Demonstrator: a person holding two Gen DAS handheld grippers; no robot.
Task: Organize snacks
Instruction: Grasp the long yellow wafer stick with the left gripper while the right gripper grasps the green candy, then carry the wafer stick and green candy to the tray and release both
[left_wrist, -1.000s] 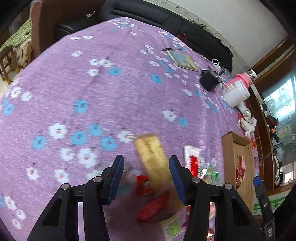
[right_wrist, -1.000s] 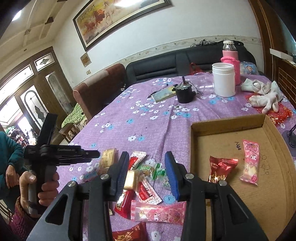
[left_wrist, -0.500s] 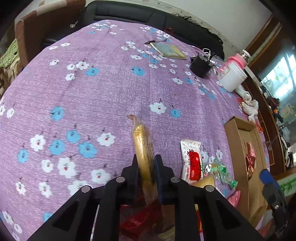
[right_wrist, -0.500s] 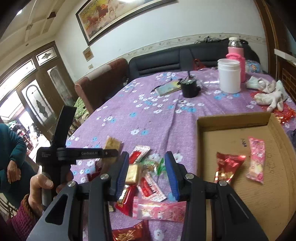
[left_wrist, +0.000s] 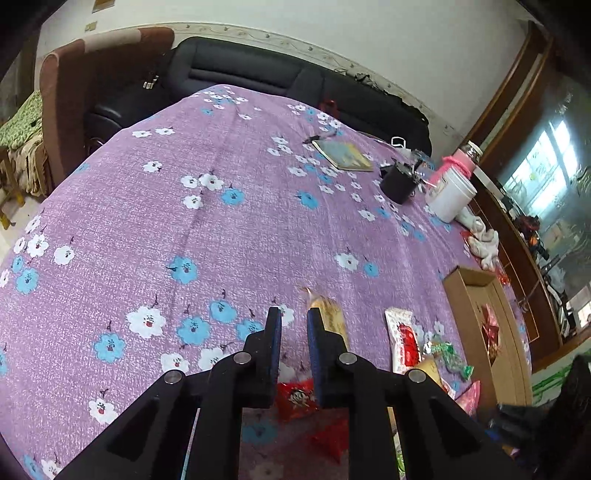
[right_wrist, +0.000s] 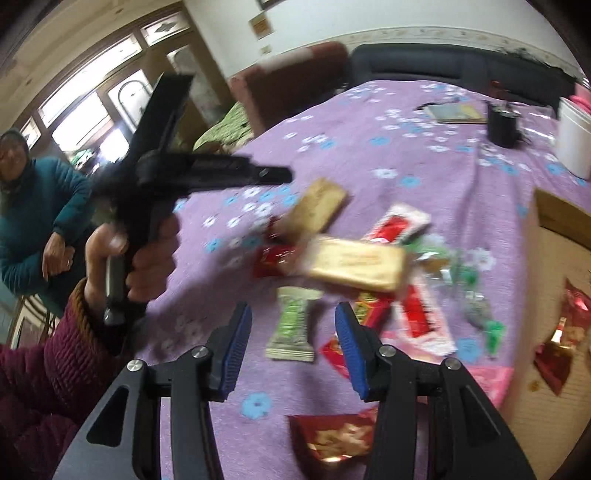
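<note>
The left gripper's jaws were drawn nearly together, with only a narrow slit left between them. Purple cloth alone was seen through that slit. Half a second earlier they had been clamped on the long gold wafer packet. Now that packet was seen just outside the right-hand jaw, beside it and not between the pads. The grip was therefore judged to have been lost or let go, and the packet had not been carried to the cardboard box. In the right wrist view, which was blurred, the same packet appeared tilted just below the tip of the left gripper. Whether it rested on the pile or was still caught by an edge could not be told.

The right gripper's jaws were held wide apart, with nothing between them. They had been swung from facing the box towards the heap and were poised over a green snack packet. A second gold packet and several red wrappers lay close together on the counter just beyond. In the box, well to the right, a red foil packet had already been placed.

For the task, this was read as a failed or abandoned pick on the left side, so a fresh grasp of the gold packet would be needed. A pick of the green packet on the right appeared to be in preparation.
</note>
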